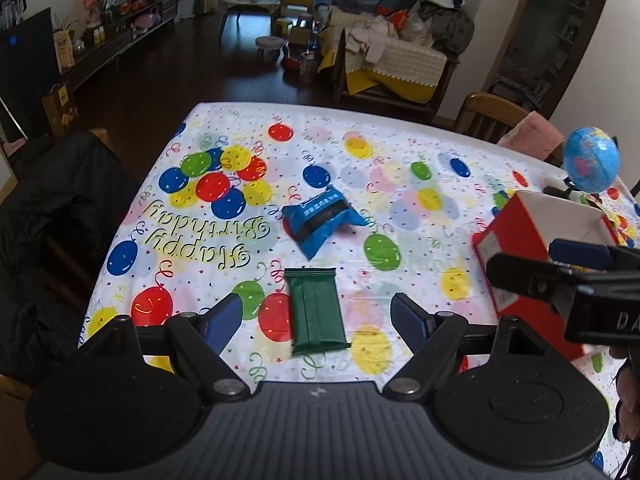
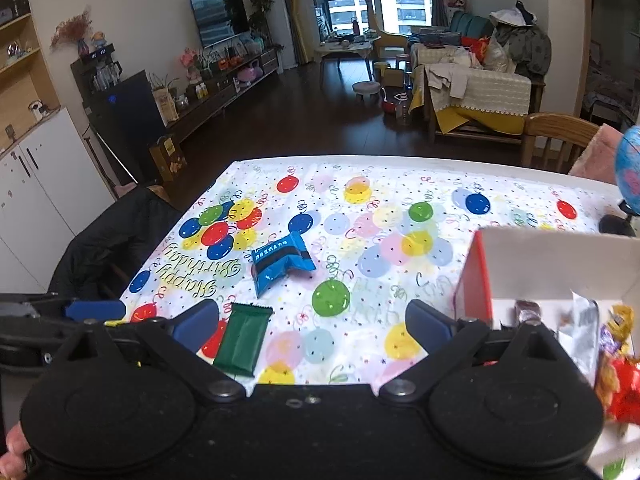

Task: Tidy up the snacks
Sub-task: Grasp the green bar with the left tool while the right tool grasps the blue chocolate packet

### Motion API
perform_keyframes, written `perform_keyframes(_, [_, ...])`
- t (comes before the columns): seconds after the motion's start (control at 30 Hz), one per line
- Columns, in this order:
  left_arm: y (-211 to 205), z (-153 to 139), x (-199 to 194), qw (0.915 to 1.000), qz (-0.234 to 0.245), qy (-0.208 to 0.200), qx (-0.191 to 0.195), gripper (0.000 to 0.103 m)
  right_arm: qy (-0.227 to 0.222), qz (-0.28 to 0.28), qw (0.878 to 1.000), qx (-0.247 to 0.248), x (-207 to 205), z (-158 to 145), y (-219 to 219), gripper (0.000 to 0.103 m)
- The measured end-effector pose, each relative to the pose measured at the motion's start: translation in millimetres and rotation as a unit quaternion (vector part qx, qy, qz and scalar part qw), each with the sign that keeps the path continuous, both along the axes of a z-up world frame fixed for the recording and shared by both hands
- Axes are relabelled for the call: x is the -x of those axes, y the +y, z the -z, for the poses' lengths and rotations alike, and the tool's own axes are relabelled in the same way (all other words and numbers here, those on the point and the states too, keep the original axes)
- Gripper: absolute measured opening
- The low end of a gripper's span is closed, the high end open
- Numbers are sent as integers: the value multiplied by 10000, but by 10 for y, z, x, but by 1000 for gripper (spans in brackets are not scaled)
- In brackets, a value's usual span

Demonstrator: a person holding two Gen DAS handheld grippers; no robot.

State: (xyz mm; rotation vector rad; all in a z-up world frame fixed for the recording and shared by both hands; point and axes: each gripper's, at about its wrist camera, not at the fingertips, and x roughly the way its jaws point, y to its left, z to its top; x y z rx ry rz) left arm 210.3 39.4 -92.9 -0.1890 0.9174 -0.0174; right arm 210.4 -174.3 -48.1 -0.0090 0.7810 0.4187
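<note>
A dark green snack bar [image 1: 317, 311] lies flat on the balloon tablecloth between the open fingers of my left gripper [image 1: 318, 322]. It also shows in the right wrist view [image 2: 242, 339], by the left finger. A blue snack packet [image 1: 323, 221] lies further out, also in the right wrist view [image 2: 282, 263]. A red box [image 1: 540, 256] with white inside stands at the right; in the right wrist view [image 2: 480, 280] it holds several wrapped snacks [image 2: 616, 356]. My right gripper [image 2: 314, 326] is open and empty over the cloth, left of the box.
A small globe [image 1: 592, 164] stands at the table's far right, behind the box. A chair with a black jacket [image 1: 52, 240] is at the table's left side. A wooden chair [image 2: 560, 136] with a pink cloth stands at the far right corner.
</note>
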Motion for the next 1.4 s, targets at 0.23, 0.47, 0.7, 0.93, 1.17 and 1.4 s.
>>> perform_keyframes(0.23, [5, 173, -231, 9998, -79, 154, 39, 81, 49, -231, 9997, 50, -349, 92, 142, 100])
perform_keyframes(0.47, [-25, 343, -434, 9994, -27, 326, 65, 81, 193, -416, 9989, 2, -698, 223, 282, 99])
perform_keyframes(0.7, [-82, 554, -613, 9986, 24, 523, 9, 80, 319, -683, 9971, 127, -981, 376, 478, 99])
perform_keyframes(0.93, [-64, 809, -775, 9962, -75, 867, 62, 80, 476, -812, 9950, 343, -1199, 593, 657, 97])
perform_keyframes(1.17, [-133, 977, -814, 9945, -13, 1050, -42, 75, 528, -958, 9926, 522, -1336, 762, 806, 97])
perform_keyframes(1.4, [-203, 991, -798, 9951, -39, 946, -298, 59, 624, -1008, 9913, 580, -1459, 910, 900, 97])
